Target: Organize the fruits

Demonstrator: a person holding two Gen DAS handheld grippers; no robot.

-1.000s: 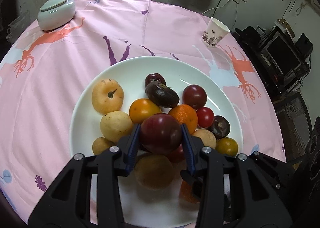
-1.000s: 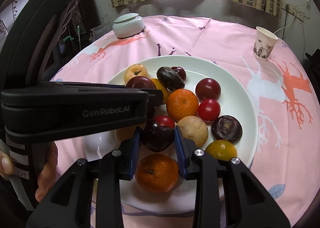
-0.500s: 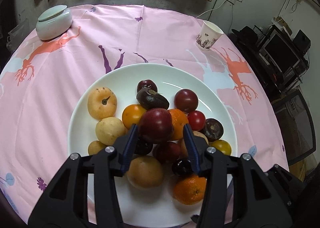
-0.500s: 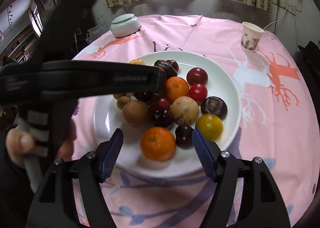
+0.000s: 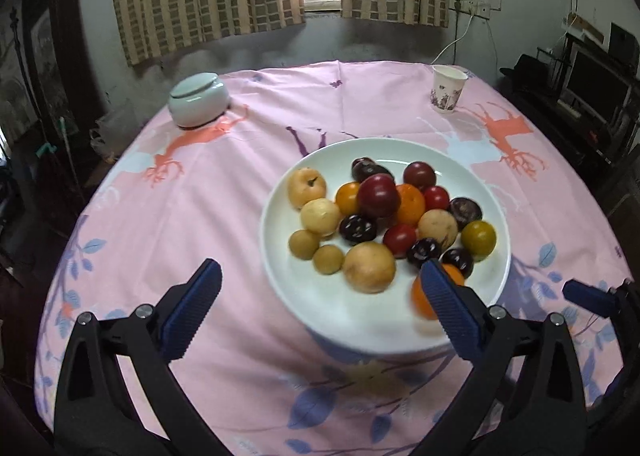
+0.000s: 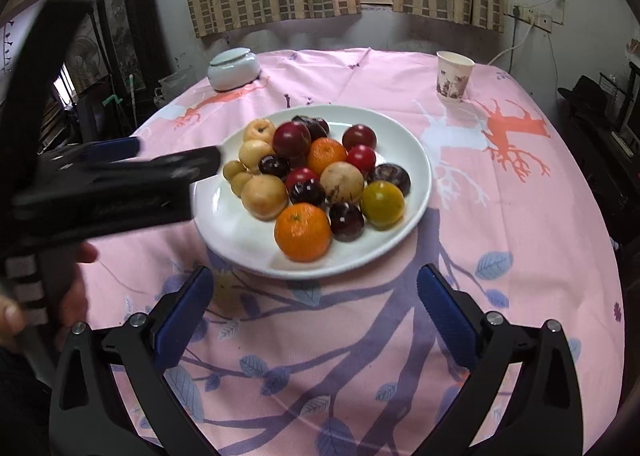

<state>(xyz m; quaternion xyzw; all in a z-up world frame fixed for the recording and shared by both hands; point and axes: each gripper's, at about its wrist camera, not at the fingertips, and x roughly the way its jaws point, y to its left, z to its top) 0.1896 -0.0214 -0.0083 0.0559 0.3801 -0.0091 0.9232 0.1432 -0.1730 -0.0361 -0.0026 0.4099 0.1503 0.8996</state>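
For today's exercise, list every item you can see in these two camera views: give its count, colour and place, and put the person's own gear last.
plate: one, white, middle of the table, holding all the fruit
oranges: two, orange, one at the plate's near edge, one in the pile
dark plums: several, purple-black, scattered through the pile
red fruits: several, red to maroon, one resting on top of the pile
tan fruits: several, pale yellow-brown, left side of the plate
yellow-green fruit: one, right side of the plate
paper cup: one, white with a print, far right
lidded jar: one, pale green, far left
tablecloth: one, pink, patterned
left hand-held gripper: black, blue pads, open, empty
right hand-held gripper: same, open, empty
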